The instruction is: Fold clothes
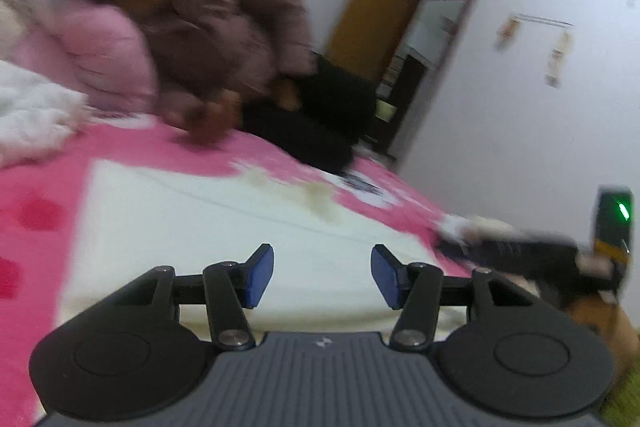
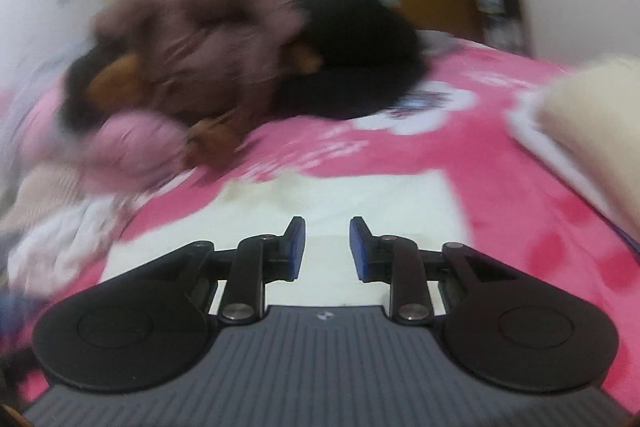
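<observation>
Both views are motion-blurred, and no writing is readable; only a small pale emblem shows on each gripper's ribbed grey body. The left gripper [image 1: 322,275] hovers with its 2 blue-padded fingers spread, grasping nothing, above a white panel of the pink bedspread [image 1: 48,195]. The right gripper [image 2: 327,250] is likewise released and empty. The clothes pile [image 2: 208,39], mauve, pink and black jackets, lies at the far side of the bed, well apart from both.

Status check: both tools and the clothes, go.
Left tool open, empty. Right tool open, empty. Clothes pile unfolded at far side of bed, untouched. Nothing between tools and pile.
</observation>
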Demonstrator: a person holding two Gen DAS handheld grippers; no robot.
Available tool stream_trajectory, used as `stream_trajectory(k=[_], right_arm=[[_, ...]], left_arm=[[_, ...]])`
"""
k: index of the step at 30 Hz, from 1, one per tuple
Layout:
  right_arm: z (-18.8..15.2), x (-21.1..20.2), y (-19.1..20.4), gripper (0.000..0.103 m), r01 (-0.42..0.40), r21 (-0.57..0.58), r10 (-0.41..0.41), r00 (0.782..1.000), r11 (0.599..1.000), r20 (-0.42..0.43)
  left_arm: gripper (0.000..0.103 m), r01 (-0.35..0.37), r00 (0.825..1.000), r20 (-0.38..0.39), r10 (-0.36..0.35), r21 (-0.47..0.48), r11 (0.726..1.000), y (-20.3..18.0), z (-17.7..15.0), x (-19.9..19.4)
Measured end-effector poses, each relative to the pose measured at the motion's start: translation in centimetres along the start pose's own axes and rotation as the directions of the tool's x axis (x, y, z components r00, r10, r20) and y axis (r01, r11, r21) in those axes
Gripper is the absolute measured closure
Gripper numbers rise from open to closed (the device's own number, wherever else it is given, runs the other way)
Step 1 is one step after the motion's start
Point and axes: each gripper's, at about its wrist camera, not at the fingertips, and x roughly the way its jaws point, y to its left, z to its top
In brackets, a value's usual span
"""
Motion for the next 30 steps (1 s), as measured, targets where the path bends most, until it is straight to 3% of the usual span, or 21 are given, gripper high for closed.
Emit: stream_trajectory(k=[4,8,12,15,19,22,24,26,29,30], right_arm=[[-2.8,3.4,-1.5,0.083,0.030,-0.023,-0.033,0.993,0.999,-0.111],[-1.5,4.0,-0.3,0.084,0.097,-0.054,-0.104,0.982,0.994,-0.157],[-0.7,3.2,3.0,0.085,0.050,-0.178,-0.062,0.996,0.983,-0.065],[-2.4,6.0,1.8,0.086,0.098,-0.166,-0.122,0.982,0.981,-0.142],[-3.3,5.9,-0.4,0.086,0.052,-0.075,-0.059,0.994,0.996,-0.093],[-3.5,6.0,-0.5,0.086,0.048,-0.074,-0.054,0.995,0.996,-0.078],[-3.6,6.1,-1.0,0.086,0.033,-0.054,-0.036,0.997,0.998,-0.073],[-3.9,5.8,-1.3,0.086,0.011,-0.022,-0.012,0.998,1.000,-0.068],[-4.2,5.5,-1.8,0.086,-0.017,0.017,0.018,0.998,1.000,-0.060],[-4.3,5.5,-2.0,0.086,-0.027,0.030,0.028,0.998,0.999,-0.057]], left_arm=[[0.054,-0.159,0.978,-0.154,0.142,-0.106,0.982,3.3,-1.2,3.4],[0.053,-0.148,0.982,-0.136,0.131,-0.119,0.982,3.2,-1.1,3.1],[0.052,-0.134,0.987,-0.108,0.120,-0.133,0.982,3.3,-0.8,2.7],[0.052,-0.121,0.990,-0.084,0.109,-0.147,0.982,3.4,-0.5,2.3],[0.055,-0.109,0.994,-0.049,0.102,-0.160,0.981,3.6,0.1,1.8],[0.055,-0.151,0.989,-0.008,0.151,-0.130,0.980,3.6,2.8,1.6],[0.055,-0.186,0.982,0.003,0.187,-0.107,0.977,3.7,4.6,1.9],[0.055,-0.253,0.965,-0.087,0.246,-0.082,0.964,5.5,5.3,5.1],[0.062,-0.334,0.924,-0.211,0.318,-0.043,0.942,8.5,5.6,10.1],[0.062,-0.327,0.929,-0.194,0.316,-0.025,0.945,9.0,5.2,10.5]])
